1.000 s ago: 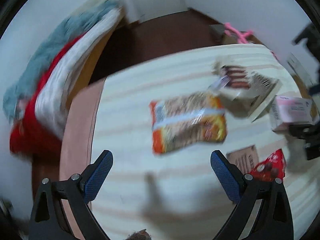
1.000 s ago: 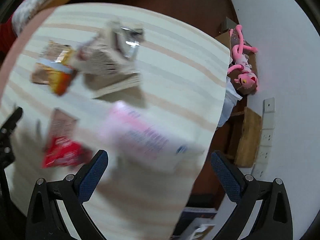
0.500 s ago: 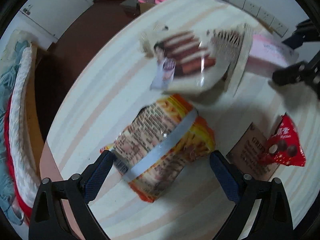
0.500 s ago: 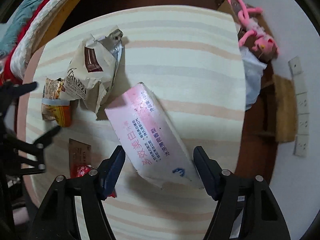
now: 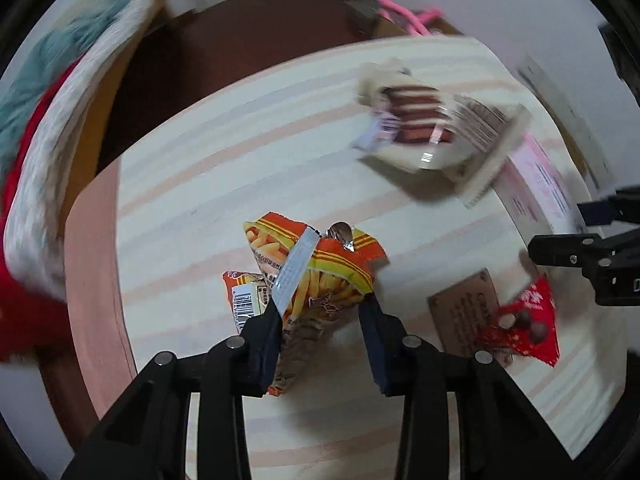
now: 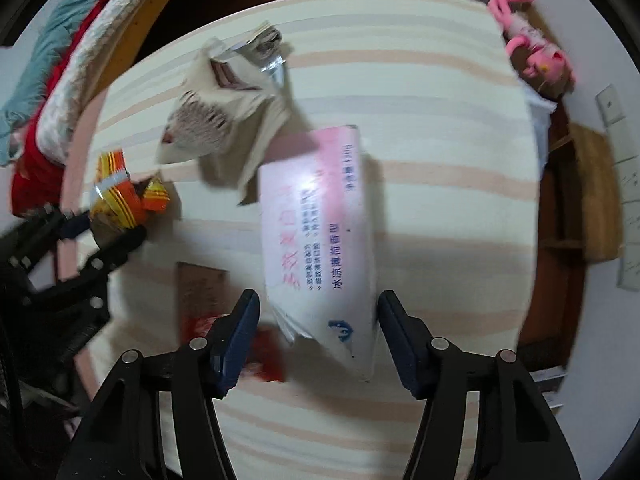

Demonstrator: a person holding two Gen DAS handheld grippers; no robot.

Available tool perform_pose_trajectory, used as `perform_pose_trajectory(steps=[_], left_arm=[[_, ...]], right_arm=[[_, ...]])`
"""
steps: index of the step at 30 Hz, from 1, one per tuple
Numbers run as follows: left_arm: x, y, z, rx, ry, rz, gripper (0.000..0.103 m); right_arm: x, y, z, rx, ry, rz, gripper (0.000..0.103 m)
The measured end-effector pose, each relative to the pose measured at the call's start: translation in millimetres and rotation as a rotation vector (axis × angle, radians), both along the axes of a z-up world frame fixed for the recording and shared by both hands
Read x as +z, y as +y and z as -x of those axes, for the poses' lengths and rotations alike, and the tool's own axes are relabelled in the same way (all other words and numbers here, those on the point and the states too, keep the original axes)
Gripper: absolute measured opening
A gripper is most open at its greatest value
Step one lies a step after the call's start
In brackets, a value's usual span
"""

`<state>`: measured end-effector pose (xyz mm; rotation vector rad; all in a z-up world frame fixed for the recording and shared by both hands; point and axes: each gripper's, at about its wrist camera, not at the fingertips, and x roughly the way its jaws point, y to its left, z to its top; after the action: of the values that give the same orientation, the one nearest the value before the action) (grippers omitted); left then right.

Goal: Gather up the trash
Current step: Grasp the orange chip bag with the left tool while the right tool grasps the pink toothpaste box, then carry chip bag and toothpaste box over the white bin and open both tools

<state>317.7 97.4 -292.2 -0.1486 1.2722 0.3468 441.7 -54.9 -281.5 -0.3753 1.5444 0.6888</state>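
In the left wrist view, our left gripper (image 5: 322, 326) pinches the lower end of the orange chip bag (image 5: 310, 280), its 2 blue pads pressed in against the crumpled foil so the bag stands up above the striped table (image 5: 192, 200); we cannot tell whether it has fully left the surface. The bag looks empty and very light, soft and crinkly, likely slick on its printed face, so a grasp on the bunched, folded part should hold better than one on a flat edge. Beyond it lies a beige cake wrapper (image 5: 436, 128), torn open and floppy, and to the right a brown card (image 5: 466, 316) with a red candy wrapper (image 5: 524, 328) overlapping its corner; both are thin and flat, and we judge them hard to pinch without sliding a pad under an edge. In the right wrist view, our right gripper (image 6: 316, 336) straddles the near end of the pink and white box (image 6: 320, 232), which lies on the table just beside the cake wrapper. The pads stand apart with a gap visible on the left side, so the claw has not closed on it. The box looks like light cardboard, stiff across its short faces yet easy to crush, so we would squeeze it across its narrow width, gently. The left gripper shows at the left edge with the chip bag.
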Motion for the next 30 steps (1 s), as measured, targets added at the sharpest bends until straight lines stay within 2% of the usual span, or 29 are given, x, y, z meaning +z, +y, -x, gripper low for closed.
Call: perform_pose_trajectory(steps=[4,10,13,17,23,30], left_arm=[[2.1,-1.5,9.1,0.082,-0.032,-0.006,0.032],[8.5,-5.6,19.7,0.116,-0.047,-0.011,0.032],[7.3,7.3,23.5,0.123,-0.052,-0.023,0.032],[13.7,14.7,26.9,0.138,-0.072,-0.042,0.032],[50.8,9.5,54.2,0.181,-0.154,-0.067,0.032],[112.2,-1.2,107.3,0.215,-0.278,-0.083,0.032]], right_arm=[[4.9,6.3,7.0,0.001,-0.084,0.026,0.065],[-0.8,11.3,14.6,-0.028,-0.156,0.042,0.064],[-2.7,10.9,15.8,-0.048,-0.208,0.061,0.052],[0.5,3.5,22.4,-0.076,-0.219,0.041,0.049],[18.1,-11.0,32.7,-0.102,-0.240,-0.011,0.049],[70.0,-26.1,64.6,-0.099,-0.299,-0.116,0.049]])
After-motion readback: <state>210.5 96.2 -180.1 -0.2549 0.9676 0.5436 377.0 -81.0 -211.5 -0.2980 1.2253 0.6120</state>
